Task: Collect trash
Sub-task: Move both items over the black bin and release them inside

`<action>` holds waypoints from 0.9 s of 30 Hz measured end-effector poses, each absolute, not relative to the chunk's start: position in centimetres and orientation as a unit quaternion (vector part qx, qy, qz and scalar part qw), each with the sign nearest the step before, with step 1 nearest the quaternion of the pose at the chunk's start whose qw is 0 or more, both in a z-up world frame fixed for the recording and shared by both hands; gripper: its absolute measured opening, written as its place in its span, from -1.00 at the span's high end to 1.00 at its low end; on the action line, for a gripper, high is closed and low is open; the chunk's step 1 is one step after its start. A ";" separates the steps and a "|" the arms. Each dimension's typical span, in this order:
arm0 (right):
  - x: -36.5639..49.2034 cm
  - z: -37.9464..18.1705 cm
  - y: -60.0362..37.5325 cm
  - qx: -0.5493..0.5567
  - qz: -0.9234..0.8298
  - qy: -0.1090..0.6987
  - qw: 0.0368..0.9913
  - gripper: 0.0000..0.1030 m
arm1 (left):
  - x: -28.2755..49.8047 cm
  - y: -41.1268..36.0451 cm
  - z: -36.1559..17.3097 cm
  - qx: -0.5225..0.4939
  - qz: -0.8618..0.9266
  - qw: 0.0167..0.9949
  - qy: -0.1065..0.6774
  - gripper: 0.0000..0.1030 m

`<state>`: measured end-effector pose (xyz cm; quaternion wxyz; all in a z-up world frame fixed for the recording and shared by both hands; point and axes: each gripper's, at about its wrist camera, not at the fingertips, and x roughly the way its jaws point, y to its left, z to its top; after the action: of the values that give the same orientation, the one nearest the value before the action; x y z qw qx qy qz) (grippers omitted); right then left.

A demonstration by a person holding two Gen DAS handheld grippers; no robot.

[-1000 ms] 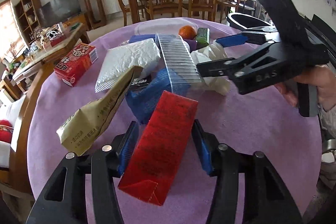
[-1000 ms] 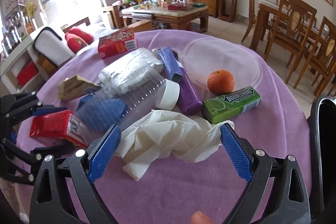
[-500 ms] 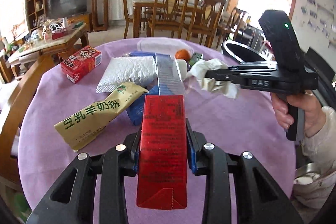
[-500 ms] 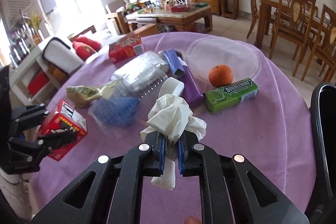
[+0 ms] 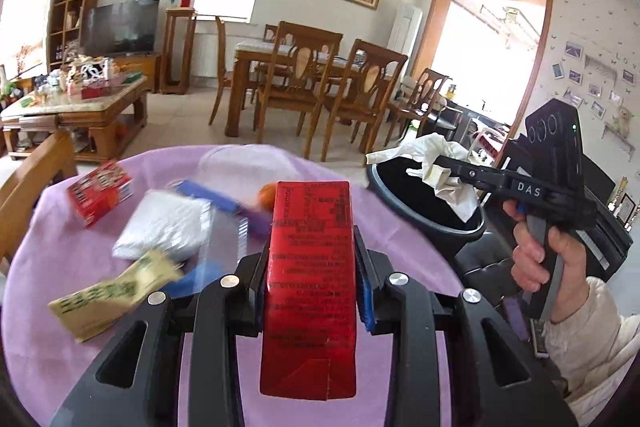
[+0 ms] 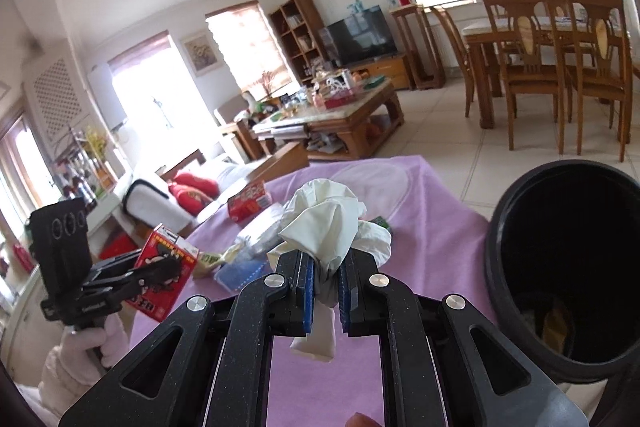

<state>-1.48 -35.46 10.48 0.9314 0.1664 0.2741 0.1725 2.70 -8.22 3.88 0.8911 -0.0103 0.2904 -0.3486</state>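
Both claws lifted off table: right claw (image 6: pixel 324 291) pinching tissue (image 6: pixel 332 223), bin (image 6: pixel 560 267) just right; left claw (image 5: pixel 312 287) clamps carton (image 5: pixel 310 267), farther.

Blk grippers, blue fingers (image 5: pixel 366 301), cream sleeve (image 5: pixel 592 339)

Each wrist camera is looking forward along its own fingers, close above the purple-clothed table (image 5: pixel 404 227). Both are taking in the black bin (image 6: pixel 520 211), the television (image 5: pixel 118 27) and the dining chairs (image 6: pixel 528 67).
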 end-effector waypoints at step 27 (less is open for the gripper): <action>0.6 0.4 -61.7 0.269 -0.037 0.284 0.919 0.56 | 8.8 -37.9 -1.8 0.054 -0.418 0.831 0.363 0.32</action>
<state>0.60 -61.65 0.38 0.9195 0.2688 0.2845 -0.0370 8.80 -37.87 -1.77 0.8308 0.0536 0.3634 -0.4182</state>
